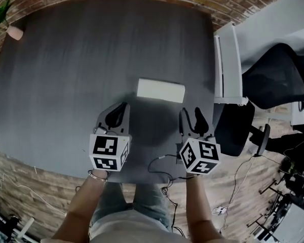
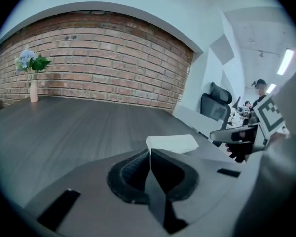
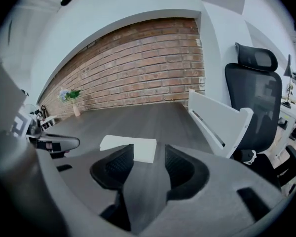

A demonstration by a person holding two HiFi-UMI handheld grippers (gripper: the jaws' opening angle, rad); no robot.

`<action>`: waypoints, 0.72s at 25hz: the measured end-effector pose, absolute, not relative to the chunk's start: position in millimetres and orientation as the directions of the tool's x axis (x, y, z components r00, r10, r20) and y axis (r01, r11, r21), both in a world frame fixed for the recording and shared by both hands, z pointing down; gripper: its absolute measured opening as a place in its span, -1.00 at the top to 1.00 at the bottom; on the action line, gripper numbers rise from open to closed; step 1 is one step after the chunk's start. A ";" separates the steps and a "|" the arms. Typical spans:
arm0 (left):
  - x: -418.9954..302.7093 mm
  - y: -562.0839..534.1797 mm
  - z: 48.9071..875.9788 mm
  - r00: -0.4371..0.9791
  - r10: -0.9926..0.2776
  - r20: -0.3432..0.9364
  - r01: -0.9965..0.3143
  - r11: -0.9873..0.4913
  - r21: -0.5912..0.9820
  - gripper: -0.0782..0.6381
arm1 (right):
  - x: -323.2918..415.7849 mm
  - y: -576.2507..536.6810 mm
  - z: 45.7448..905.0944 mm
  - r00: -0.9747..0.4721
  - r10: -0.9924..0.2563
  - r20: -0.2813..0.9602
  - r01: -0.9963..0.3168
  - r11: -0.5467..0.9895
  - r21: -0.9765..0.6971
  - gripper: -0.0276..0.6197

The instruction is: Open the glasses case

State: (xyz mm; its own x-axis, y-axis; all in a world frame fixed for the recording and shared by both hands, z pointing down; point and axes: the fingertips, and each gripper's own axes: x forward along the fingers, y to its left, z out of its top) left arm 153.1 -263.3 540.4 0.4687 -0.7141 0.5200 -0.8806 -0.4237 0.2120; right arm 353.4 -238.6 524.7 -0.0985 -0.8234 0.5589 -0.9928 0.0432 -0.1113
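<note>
The glasses case (image 1: pixel 160 90) is a closed white oblong box lying flat on the dark grey table (image 1: pixel 81 70), a little right of centre. Both grippers hover near the table's front edge, short of the case and apart from it. My left gripper (image 1: pixel 116 116) points at the case's left end, its jaws shut together with nothing in them. My right gripper (image 1: pixel 191 118) points at the case's right end, jaws open and empty. The left gripper view shows the case (image 2: pixel 171 143) just beyond the shut left gripper (image 2: pixel 149 154). In the right gripper view the case (image 3: pixel 129 147) lies ahead of the open right gripper (image 3: pixel 149 154).
A pink vase with flowers (image 1: pixel 13 32) stands at the table's far left corner. A white chair (image 1: pixel 228 65) sits against the table's right edge, with a black office chair (image 1: pixel 278 75) beyond it. A cable (image 1: pixel 159 166) trails over the front edge. A brick wall (image 2: pixel 103 68) backs the table.
</note>
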 end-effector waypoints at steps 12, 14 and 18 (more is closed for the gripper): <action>192.4 -272.6 579.4 0.453 -0.605 0.655 -0.870 -0.461 0.176 0.75 | 350.2 -259.3 549.6 -0.172 -0.796 0.581 -0.985 0.160 -0.072 0.26; 195.8 -273.5 583.4 0.448 -0.593 0.669 -0.868 -0.467 0.167 0.75 | 350.2 -260.7 552.6 -0.182 -0.790 0.585 -0.982 0.174 -0.071 0.25; 196.8 -276.5 588.8 0.428 -0.585 0.689 -0.874 -0.463 0.149 0.75 | 350.7 -263.2 557.6 -0.197 -0.783 0.590 -0.979 0.192 -0.073 0.24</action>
